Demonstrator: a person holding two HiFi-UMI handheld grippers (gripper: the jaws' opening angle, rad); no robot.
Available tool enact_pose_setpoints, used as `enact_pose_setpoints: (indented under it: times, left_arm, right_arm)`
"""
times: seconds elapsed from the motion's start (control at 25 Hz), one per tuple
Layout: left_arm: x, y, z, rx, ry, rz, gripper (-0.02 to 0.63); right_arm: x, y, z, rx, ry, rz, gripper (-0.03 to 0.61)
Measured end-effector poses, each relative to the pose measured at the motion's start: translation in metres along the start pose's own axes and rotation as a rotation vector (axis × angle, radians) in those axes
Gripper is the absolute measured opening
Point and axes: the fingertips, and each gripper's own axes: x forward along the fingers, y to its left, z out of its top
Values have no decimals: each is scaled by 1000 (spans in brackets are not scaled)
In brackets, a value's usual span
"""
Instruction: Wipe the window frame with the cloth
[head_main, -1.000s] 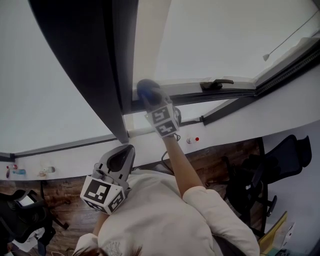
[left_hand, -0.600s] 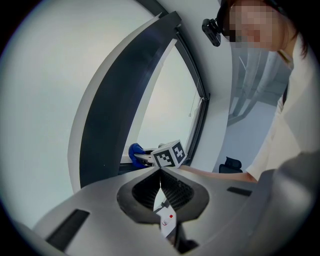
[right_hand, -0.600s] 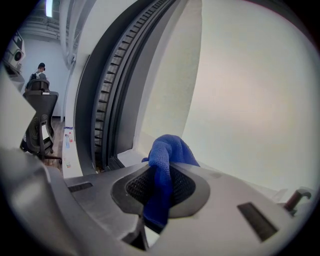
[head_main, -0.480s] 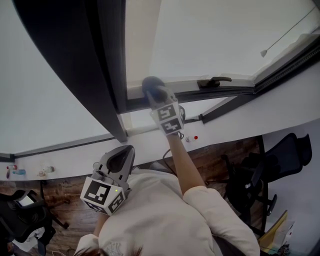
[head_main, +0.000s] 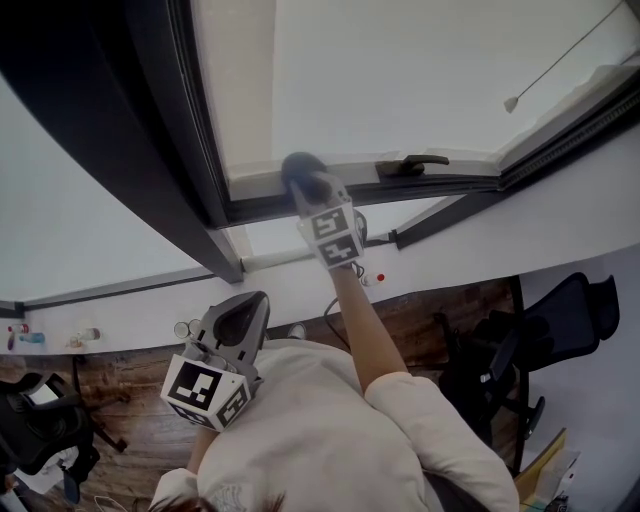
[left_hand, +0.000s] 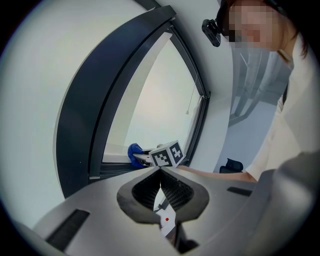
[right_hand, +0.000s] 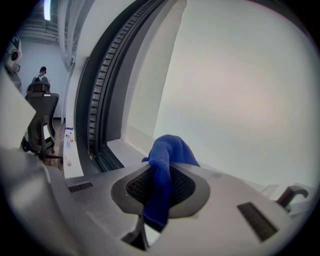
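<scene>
In the head view my right gripper (head_main: 310, 188) is raised to the window's lower frame rail (head_main: 450, 186) and is shut on a blue cloth (head_main: 300, 168), which presses on the pale sill of that rail. The right gripper view shows the blue cloth (right_hand: 167, 155) bunched between the jaws of the right gripper (right_hand: 161, 175), over the frame ledge (right_hand: 122, 149). My left gripper (head_main: 250, 302) is held low by the person's chest, shut and holding nothing. In the left gripper view the left gripper (left_hand: 160, 173) points toward the cloth (left_hand: 134, 153).
A dark window handle (head_main: 410, 164) sits on the rail to the right of the cloth. A wide dark mullion (head_main: 140, 130) rises at the left. Below lie a wood floor, black office chairs (head_main: 560, 320) and a blind cord (head_main: 560, 70).
My right gripper has slid the cloth a little to the right along the rail, away from the mullion and toward the handle. The left gripper has stayed where it was.
</scene>
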Motion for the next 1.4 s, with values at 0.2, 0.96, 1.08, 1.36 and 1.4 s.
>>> enact_pose_setpoints:
  times: [0.2, 0.96, 1.08, 1.36, 1.4]
  left_arm:
    - [9, -11, -4, -17, 7, 14, 11]
    - [32, -40, -12, -9, 17, 5, 11]
    - [34, -42, -10, -1, 12, 4, 11]
    - [36, -52, -12, 12, 12, 2, 9]
    - [37, -54, -13, 13, 14, 2, 11]
  right_arm:
    - [-7, -18, -6, 6, -5, -8, 45]
    - [-40, -79, -42, 17, 7, -91, 44]
    - [-44, -91, -47, 26, 11, -111, 44]
    - [-52, -109, -57, 35, 18, -131, 46]
    - [-52, -110, -57, 32, 17, -129, 45]
